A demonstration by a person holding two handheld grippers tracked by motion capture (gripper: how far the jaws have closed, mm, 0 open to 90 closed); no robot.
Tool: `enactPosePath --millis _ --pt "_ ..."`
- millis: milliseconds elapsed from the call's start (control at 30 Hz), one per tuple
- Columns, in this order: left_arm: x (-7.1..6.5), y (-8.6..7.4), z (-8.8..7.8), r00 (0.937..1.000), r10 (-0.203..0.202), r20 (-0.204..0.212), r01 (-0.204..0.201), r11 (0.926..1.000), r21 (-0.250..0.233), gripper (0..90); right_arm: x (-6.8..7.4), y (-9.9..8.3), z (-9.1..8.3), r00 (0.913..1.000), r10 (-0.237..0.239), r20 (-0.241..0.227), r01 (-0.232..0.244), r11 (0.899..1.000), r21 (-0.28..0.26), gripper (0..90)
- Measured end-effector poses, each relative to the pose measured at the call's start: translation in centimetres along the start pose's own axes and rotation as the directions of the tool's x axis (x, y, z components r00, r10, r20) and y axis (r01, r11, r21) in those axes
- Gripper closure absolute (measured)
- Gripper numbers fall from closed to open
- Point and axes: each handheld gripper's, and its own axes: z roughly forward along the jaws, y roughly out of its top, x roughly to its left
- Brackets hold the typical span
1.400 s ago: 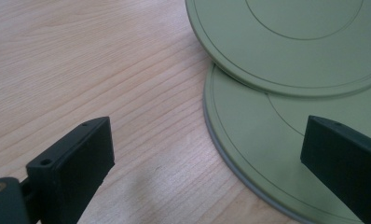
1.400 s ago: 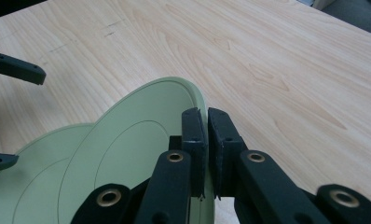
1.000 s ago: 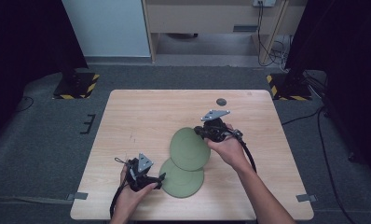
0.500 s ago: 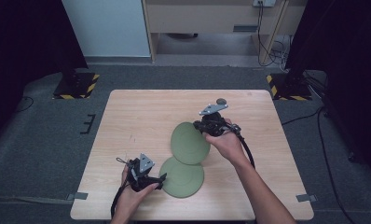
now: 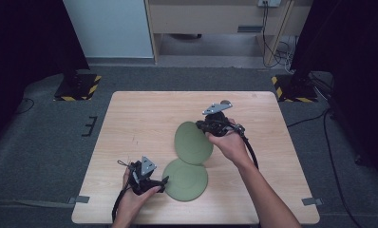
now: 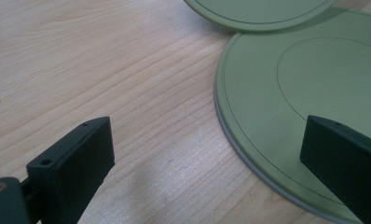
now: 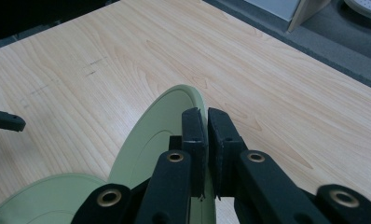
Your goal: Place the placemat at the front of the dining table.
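Now my right gripper [image 5: 203, 127], clamped on the upper plate's [image 5: 192, 142] rim, has peeled it off the lower plate [image 5: 186, 178]; my left gripper [image 5: 164, 181] gapes empty beside that one.

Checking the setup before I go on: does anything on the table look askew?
Yes: the upper green plate is tilted, its rim pinched by the right gripper, its lower edge over the flat green plate. The left gripper sits open beside that one.
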Motion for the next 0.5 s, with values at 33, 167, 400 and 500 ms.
enactPosePath --millis 33,167,400,500 --pt "0.01 0.00 0.00 1.0000 -0.001 0.000 0.001 1.0000 0.000 1.9 0.03 0.01 -0.03 1.0000 0.000 -0.002 0.000 1.000 0.001 86.3" --pt "0.05 0.00 0.01 1.0000 -0.002 -0.005 0.002 1.0000 0.000 1.9 0.07 0.08 -0.12 1.0000 -0.005 -0.007 0.005 1.000 0.001 86.3" --pt "0.09 0.00 -0.01 1.0000 -0.002 -0.006 0.002 1.0000 0.002 1.9 0.11 0.36 -0.19 0.9999 -0.011 -0.004 0.011 1.000 0.000 86.3" --pt "0.15 -0.02 0.00 1.0000 -0.003 -0.007 0.003 1.0000 0.002 1.9 0.14 0.60 -0.30 0.9999 -0.012 -0.003 0.012 1.000 -0.002 86.3"
